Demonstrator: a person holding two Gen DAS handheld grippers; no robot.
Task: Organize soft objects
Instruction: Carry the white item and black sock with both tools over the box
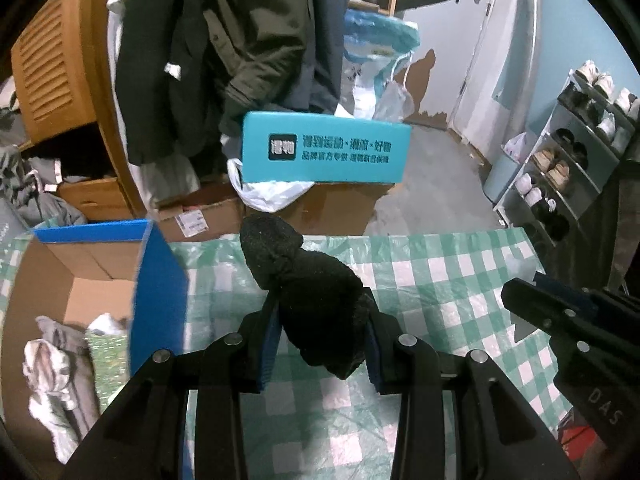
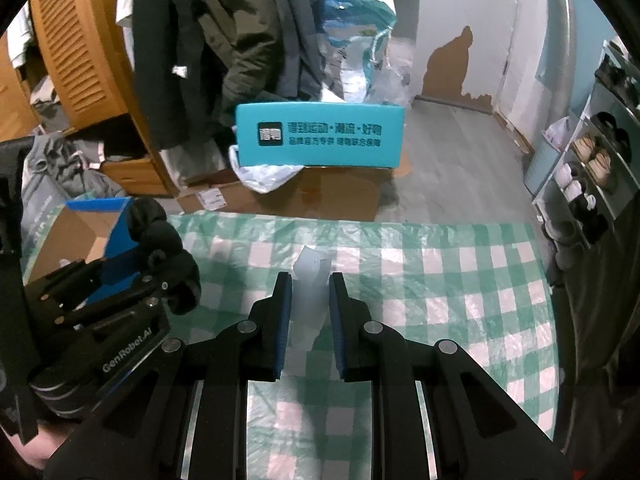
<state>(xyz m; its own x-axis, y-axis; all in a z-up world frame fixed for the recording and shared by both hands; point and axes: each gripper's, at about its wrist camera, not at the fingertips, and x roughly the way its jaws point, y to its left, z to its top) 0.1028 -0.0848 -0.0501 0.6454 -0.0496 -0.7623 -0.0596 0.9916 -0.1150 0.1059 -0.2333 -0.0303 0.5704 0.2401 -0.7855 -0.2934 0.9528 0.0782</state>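
My left gripper [image 1: 320, 300] is shut on a black knitted sock bundle [image 1: 296, 272], held above the green-and-white checked table cover [image 1: 440, 280]. To its left stands an open cardboard box with blue flaps [image 1: 156, 280] holding grey and white clothes [image 1: 60, 360]. The right gripper [image 2: 310, 284] is shut on a small pale, translucent white piece [image 2: 308, 264] that sticks up between its blue pads; what it is I cannot tell. In the right wrist view, the left gripper [image 2: 132, 280] with the black bundle [image 2: 160, 240] hangs near the box [image 2: 80, 232]. The right gripper [image 1: 528, 292] shows at the right edge.
Beyond the table's far edge lie a teal printed box [image 1: 324, 152] on flattened cartons, a white plastic bag [image 1: 264, 192] and hanging dark coats [image 1: 220, 40]. A wooden louvred cabinet [image 1: 52, 72] stands at the left, a shoe rack [image 1: 568, 152] at the right.
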